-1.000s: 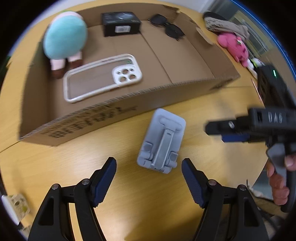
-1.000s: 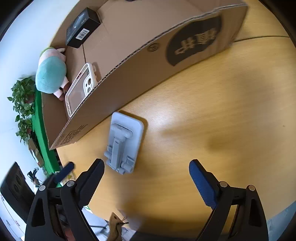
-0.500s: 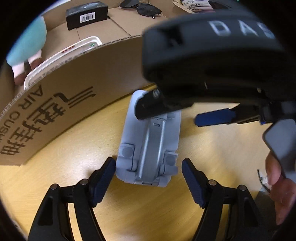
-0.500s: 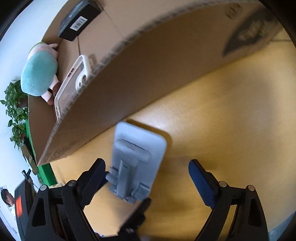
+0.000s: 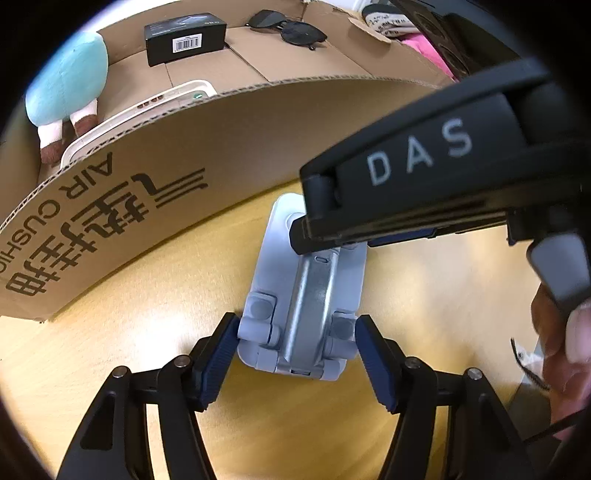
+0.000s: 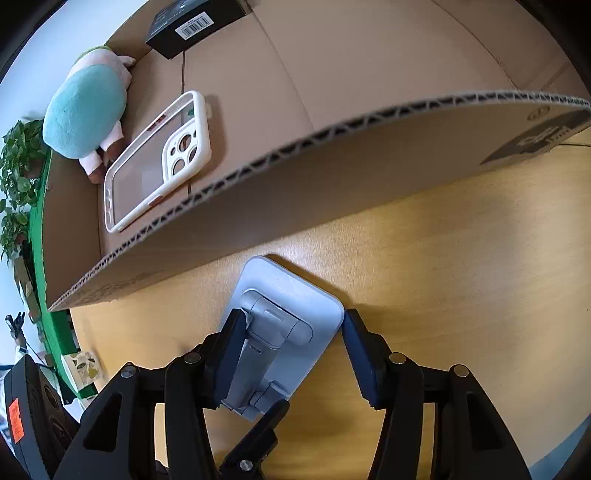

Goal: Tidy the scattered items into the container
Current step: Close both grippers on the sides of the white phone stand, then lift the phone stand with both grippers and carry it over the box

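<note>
A grey folding phone stand (image 5: 306, 280) (image 6: 291, 299) lies flat on the wooden table, just in front of the open cardboard box (image 5: 155, 147) (image 6: 369, 177). My left gripper (image 5: 295, 339) straddles the stand's hinged near end; its jaws are closing and both blue pads (image 5: 218, 354) touch the stand's sides. My right gripper (image 6: 291, 332) straddles the other end, jaws closing, pads against the stand's edges. In the left wrist view the right gripper's black body (image 5: 406, 166) hides the stand's far end.
Inside the box lie a teal plush toy (image 6: 85, 114), a white phone case (image 6: 155, 162), a small black box (image 5: 184, 37) and sunglasses (image 5: 291, 27). A pink toy (image 5: 424, 44) sits beyond the box. A person's hand (image 5: 569, 339) is at right.
Both grippers came down over the phone stand. The right gripper swung in from the right above it. Both pairs of jaws narrowed from wide apart until the pads met the stand.
</note>
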Available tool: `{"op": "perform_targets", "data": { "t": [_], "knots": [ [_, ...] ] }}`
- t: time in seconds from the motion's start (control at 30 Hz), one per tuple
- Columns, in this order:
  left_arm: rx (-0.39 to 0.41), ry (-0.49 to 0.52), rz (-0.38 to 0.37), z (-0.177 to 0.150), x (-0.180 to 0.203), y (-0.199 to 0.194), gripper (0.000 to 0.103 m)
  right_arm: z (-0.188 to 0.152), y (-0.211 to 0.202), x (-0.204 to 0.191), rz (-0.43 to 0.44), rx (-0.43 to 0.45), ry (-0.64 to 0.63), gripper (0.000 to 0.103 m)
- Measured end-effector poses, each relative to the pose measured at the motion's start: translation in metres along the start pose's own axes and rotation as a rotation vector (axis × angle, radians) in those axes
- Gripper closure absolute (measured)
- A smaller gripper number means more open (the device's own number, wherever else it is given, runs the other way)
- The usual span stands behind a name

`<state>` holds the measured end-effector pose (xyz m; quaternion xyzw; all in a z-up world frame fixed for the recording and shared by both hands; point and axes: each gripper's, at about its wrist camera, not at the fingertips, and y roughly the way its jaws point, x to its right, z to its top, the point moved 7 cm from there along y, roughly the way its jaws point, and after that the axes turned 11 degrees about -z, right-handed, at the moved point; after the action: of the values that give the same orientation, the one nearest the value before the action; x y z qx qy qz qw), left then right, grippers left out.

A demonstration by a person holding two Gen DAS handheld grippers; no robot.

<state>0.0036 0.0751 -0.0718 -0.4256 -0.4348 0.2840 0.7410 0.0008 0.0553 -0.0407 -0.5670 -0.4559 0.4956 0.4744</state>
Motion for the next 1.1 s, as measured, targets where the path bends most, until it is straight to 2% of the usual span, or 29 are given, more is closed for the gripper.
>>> {"op": "perform_targets", "data": {
  "t": [0.13, 0.4, 0.43, 0.53, 0.6, 0.67, 0.83, 0.9, 1.1],
  "knots": [
    [0.001, 0.023, 0.005, -0.006, 0.011, -0.01, 0.039, -0.009, -0.008, 0.0, 0.032, -0.026, 0.016, 0.047],
    [0.102, 0.101, 0.037, 0.021, 0.046, -0.062, 0.04, -0.001, -0.073, -0.002, 0.09, 0.073, 0.012, 0.049],
    [0.119, 0.114, 0.044, 0.026, 0.051, -0.069, 0.039, 0.0, -0.08, 0.007, 0.094, 0.093, 0.01, 0.049],
    [0.183, 0.148, 0.064, 0.05, 0.06, -0.097, 0.04, 0.009, -0.112, 0.019, 0.1, 0.171, -0.001, 0.049],
    [0.229, 0.17, 0.077, 0.06, 0.071, -0.112, 0.039, 0.02, -0.137, 0.041, 0.11, 0.22, -0.008, 0.049],
    [0.27, 0.188, 0.088, 0.083, 0.077, -0.129, 0.039, 0.035, -0.163, 0.05, 0.121, 0.269, -0.014, 0.049],
    [0.344, 0.215, 0.116, 0.132, 0.091, -0.154, 0.039, 0.068, -0.218, 0.046, 0.123, 0.38, -0.038, 0.049],
    [0.37, 0.216, 0.112, 0.157, 0.091, -0.161, 0.04, 0.082, -0.226, 0.035, 0.117, 0.409, -0.043, 0.049],
    [0.4, 0.207, 0.105, 0.199, 0.096, -0.164, 0.04, 0.126, -0.255, 0.04, 0.096, 0.441, -0.058, 0.049]
  ]
}}
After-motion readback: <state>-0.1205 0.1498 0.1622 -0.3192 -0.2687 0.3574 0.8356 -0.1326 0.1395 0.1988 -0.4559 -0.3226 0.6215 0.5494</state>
